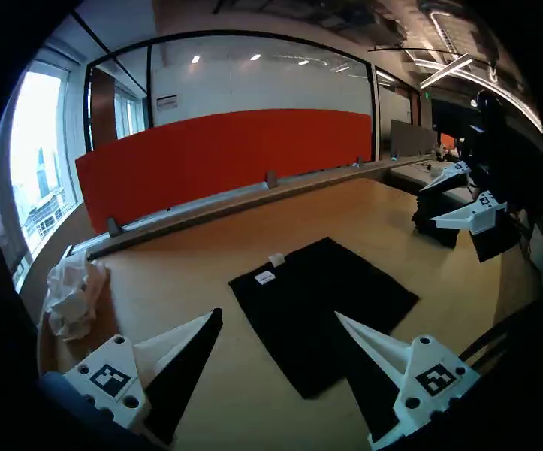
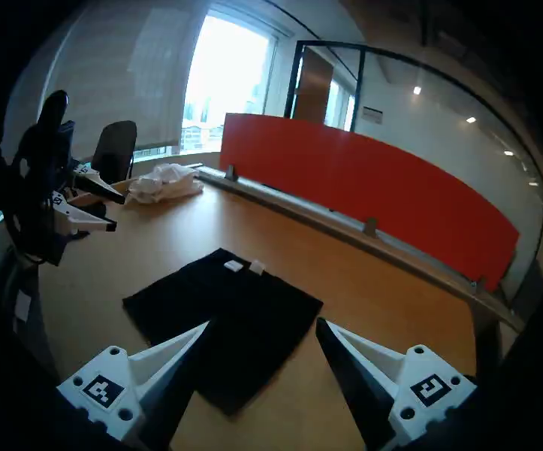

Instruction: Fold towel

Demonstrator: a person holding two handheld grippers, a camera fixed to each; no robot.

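Wooden desk [image 1: 218, 225] lies under a flat black towel [image 1: 324, 301]; my left gripper [image 1: 278, 313] and right gripper [image 2: 262, 322] hover, jaws spread wide apart — I aim for two neighbouring corners, lifting evenly.

Towel [image 1: 324, 308]: plain black, no pattern. Two small tags [image 1: 265, 277] at its far edge: white. Table [image 1: 218, 233]: light orange-tan wood. Divider [image 1: 226, 158] along far side of table: solid red-orange, with grey feet [image 1: 270, 179]. Left gripper [image 1: 278, 314]: white, black inner faces, black-and-white square marker [image 1: 110, 378] on each side. Right gripper [image 2: 263, 323]: same white and black, same square markers. Crumpled cloth [image 1: 72, 293] at left end of table: white. Chair [image 2: 115, 150] beyond cloth: black. Wall [image 1: 271, 83] behind glass: white. Glass frame [image 1: 149, 83]: black.
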